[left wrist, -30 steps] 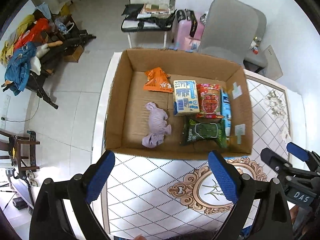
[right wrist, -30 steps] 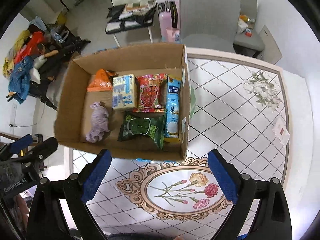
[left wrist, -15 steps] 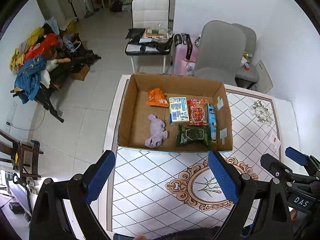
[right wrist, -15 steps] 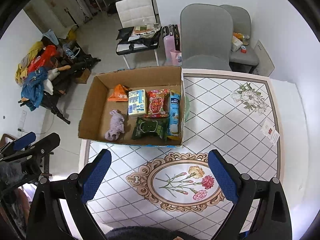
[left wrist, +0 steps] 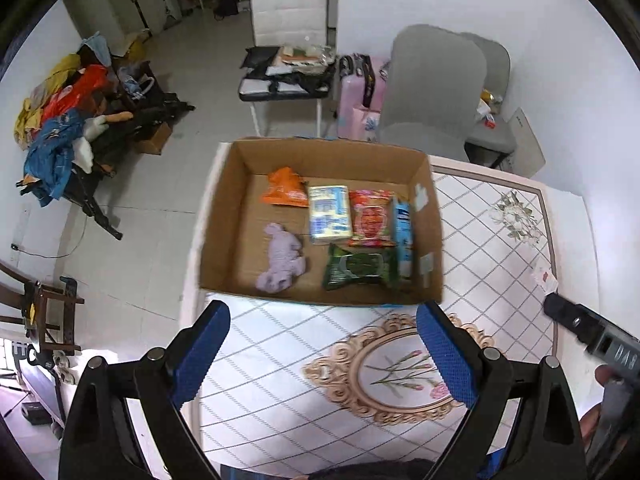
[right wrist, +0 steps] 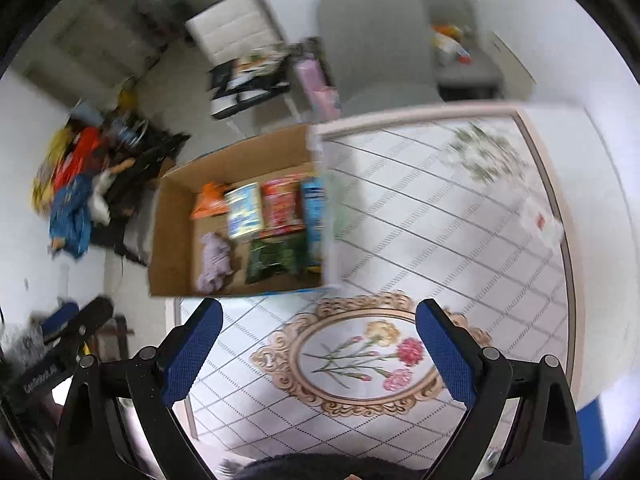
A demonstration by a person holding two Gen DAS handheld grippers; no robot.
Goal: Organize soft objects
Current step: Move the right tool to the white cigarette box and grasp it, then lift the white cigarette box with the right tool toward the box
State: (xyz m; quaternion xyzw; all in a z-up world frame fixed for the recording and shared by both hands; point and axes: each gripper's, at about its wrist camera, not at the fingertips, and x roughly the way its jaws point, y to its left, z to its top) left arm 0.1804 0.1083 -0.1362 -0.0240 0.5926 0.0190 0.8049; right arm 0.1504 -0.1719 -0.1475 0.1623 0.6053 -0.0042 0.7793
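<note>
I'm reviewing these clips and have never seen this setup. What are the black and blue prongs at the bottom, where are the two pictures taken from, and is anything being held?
No robot here: a person holds a two-finger gripper in each hand, with a fisheye camera on each looking forward along its fingers. The blue-padded prongs are those fingers. One picture comes from the left gripper, the other from the right gripper, which is blurred. Both are open and hold nothing.

Ahead, on a table with a patterned tablecloth, stands an open cardboard box. Inside lie a lilac soft cloth, an orange packet, a pale blue-and-yellow pack, a red packet, a green packet and a light blue pack along the right wall. Chairs and clutter stand behind.
</note>
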